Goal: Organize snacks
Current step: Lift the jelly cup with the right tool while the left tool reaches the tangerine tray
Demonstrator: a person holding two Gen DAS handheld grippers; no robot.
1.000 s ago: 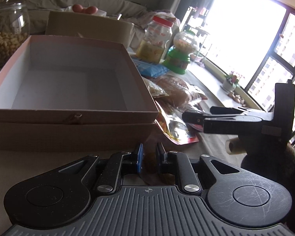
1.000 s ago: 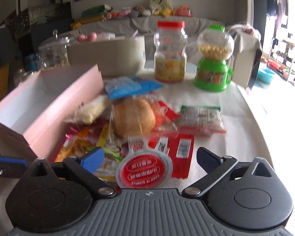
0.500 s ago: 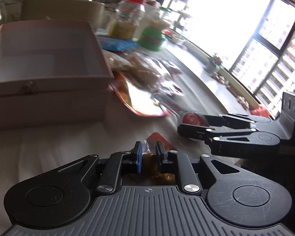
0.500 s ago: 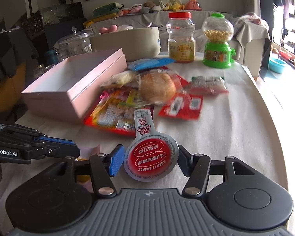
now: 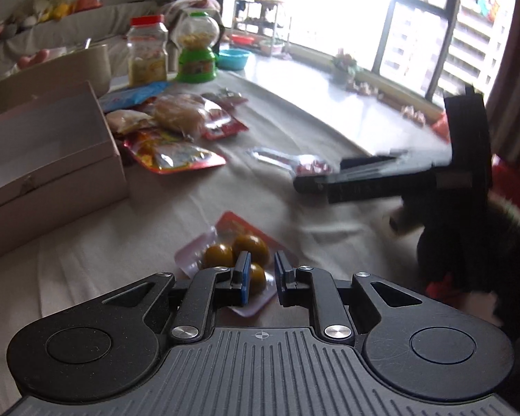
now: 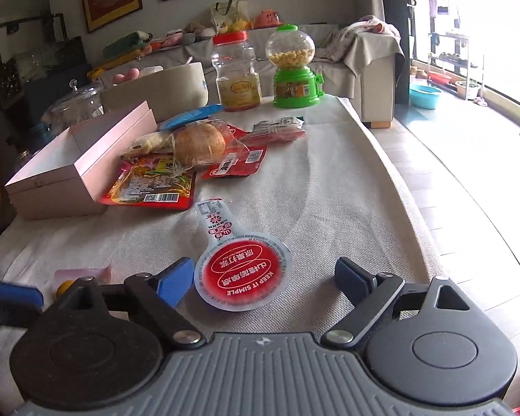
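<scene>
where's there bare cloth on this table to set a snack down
The widest free patch is the right side of the tablecloth, between the red round-lidded pouch and the table's right edge, back toward the green candy dispenser. It is crowded beside the pink box, where the snack packets overlap.

From my left camera the right gripper [image 5: 315, 182] is smeared with motion blur, so I cannot read its jaws there, and the round pouch [image 5: 305, 164] by its tip is only a blurred red streak. My gripper's body hides the near edge of the egg pack [image 5: 234, 254]; whether the pads pinch it I cannot see. The pink box [image 5: 52, 173] runs off the left edge. From my right camera the left gripper [image 6: 7, 300] is cut off at the left edge, and the egg pack [image 6: 81, 275] is mostly hidden behind my own finger. The glass jar [image 6: 74, 102] stands partly behind the box. Small print on the pouch [image 6: 241, 270] is too fine to read.
</scene>
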